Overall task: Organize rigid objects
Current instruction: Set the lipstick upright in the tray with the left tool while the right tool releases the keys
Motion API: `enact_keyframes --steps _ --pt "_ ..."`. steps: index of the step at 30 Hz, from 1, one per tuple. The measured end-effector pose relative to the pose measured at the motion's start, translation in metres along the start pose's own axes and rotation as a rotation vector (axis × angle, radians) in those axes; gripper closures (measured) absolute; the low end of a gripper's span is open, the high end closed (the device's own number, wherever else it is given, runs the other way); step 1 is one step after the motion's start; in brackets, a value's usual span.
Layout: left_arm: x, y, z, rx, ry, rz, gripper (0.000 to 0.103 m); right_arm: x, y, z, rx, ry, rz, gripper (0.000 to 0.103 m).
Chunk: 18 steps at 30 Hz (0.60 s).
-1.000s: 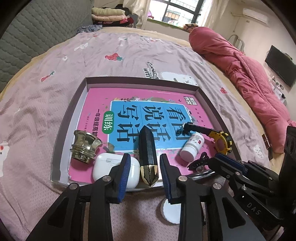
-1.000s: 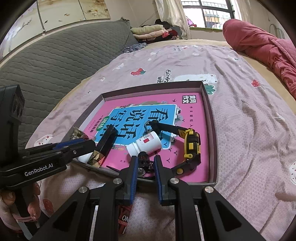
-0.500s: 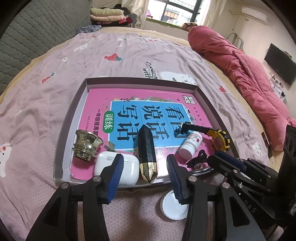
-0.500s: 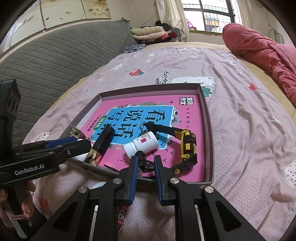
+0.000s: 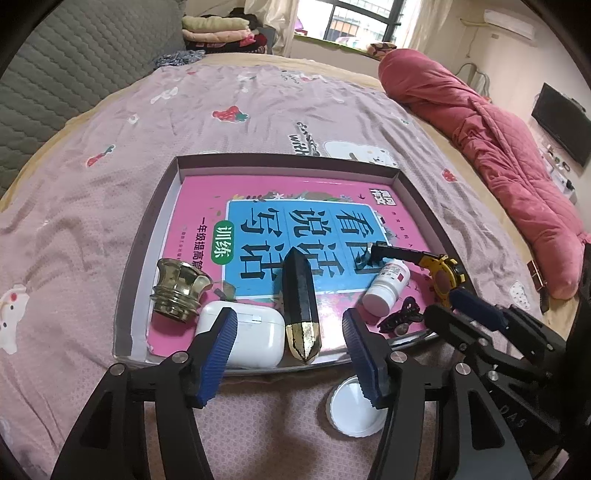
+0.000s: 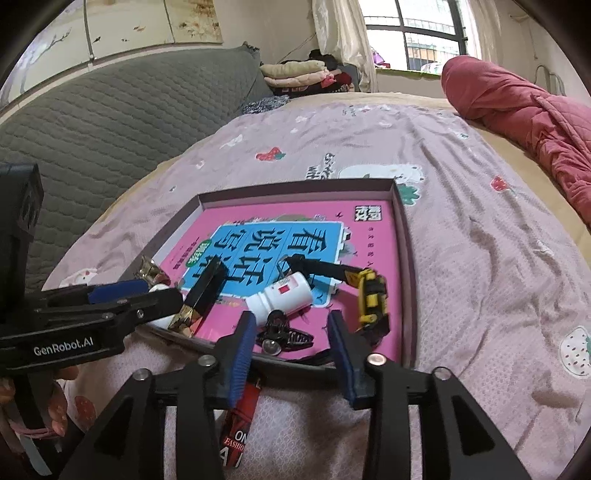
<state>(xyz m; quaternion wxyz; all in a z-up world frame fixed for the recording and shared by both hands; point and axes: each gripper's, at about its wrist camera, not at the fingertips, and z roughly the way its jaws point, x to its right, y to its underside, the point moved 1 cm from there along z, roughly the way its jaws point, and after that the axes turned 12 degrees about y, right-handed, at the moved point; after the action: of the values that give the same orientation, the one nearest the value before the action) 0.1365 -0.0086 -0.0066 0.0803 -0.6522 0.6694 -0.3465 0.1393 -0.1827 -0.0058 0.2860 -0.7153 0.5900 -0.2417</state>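
On the bed, the shallow box (image 5: 147,236) holds, left to right: brass cap (image 5: 180,290), white earbud case (image 5: 255,334), black crystal (image 5: 300,302), pill bottle (image 5: 386,288), black clip (image 6: 282,332), toy excavator (image 6: 369,295). Left tool (image 5: 288,350) is opening, straddling the crystal without contact. Right tool (image 6: 291,347) is opening; the clip lies free between its jaws.

You get soft daylight from the window (image 5: 354,22), glare there, bent dark corners, and slight blur up close.

Right gripper (image 6: 291,338) jaws opening around a black clip (image 6: 282,334) (untouched).
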Motion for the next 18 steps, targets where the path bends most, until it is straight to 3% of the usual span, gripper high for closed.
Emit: enact_keyframes --steps 18 --pt "0.005 0.0 -0.011 0.008 -0.017 0.015 0.04 0.002 -0.002 -0.02 0.084 0.066 -0.027 0.058"
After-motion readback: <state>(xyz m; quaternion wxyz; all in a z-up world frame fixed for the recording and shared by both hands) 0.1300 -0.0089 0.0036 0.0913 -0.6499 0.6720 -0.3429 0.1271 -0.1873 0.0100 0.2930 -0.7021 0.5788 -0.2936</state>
